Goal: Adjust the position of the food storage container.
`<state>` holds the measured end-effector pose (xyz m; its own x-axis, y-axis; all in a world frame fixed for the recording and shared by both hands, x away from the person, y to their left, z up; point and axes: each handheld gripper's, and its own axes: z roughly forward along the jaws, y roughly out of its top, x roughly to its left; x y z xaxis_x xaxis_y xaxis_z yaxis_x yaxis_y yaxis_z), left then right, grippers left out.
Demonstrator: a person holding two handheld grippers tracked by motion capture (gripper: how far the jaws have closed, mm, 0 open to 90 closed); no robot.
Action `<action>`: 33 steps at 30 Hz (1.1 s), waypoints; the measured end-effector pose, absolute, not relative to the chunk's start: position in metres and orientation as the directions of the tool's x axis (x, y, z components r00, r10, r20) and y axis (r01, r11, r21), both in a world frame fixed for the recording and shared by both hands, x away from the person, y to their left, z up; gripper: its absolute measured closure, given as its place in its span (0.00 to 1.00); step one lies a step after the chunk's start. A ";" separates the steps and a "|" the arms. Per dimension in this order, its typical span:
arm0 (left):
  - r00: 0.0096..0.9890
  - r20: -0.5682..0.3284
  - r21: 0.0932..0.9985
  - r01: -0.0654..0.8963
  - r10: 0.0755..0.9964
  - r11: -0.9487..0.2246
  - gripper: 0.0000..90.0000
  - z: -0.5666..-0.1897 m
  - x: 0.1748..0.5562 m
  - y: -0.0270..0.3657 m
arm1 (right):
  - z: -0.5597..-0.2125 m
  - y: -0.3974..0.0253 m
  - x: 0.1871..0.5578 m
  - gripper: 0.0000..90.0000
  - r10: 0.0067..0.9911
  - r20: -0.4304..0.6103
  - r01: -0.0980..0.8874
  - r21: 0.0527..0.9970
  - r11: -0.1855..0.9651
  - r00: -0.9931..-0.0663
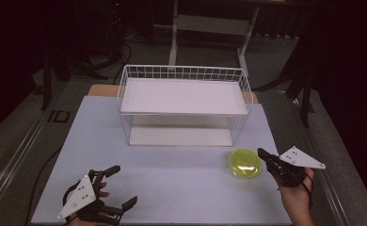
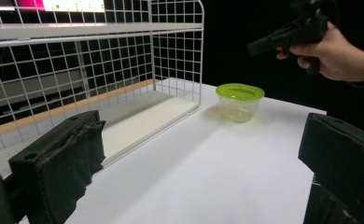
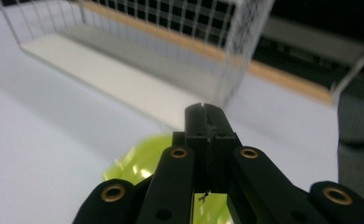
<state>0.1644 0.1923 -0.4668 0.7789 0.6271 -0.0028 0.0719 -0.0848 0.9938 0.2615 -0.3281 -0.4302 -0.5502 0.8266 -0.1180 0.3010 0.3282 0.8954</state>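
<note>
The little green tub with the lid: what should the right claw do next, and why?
Probably open its jaws. The right gripper hangs shut just beside the small clear plastic tub with a yellow-green lid, which stands free on the white table; shut jaws cannot grasp it.

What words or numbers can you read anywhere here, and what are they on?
"ID": on a dark plate on the floor, left of the table, seen from above.
Nothing is printed on the green-lidded container, the white wire rack or either gripper's grey plate, which carries only small dots.
Bright coloured patches behind the rack in the left gripper view are too blurred to read.
</note>
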 end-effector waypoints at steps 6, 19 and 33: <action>0.783 0.012 0.995 0.053 0.621 -0.086 0.01 -0.465 0.162 0.190 | -0.455 -0.348 0.272 1.00 0.872 -0.091 0.391 0.868 0.307 -0.481; 0.777 0.013 0.997 0.041 0.629 -0.071 0.01 -0.463 0.161 0.193 | -0.497 -0.372 0.281 1.00 0.914 -0.011 0.559 0.788 0.257 -0.405; 0.775 0.021 0.997 0.029 0.632 -0.068 0.01 -0.462 0.160 0.194 | -0.517 -0.354 0.287 1.00 0.892 0.053 0.608 0.749 0.262 -0.449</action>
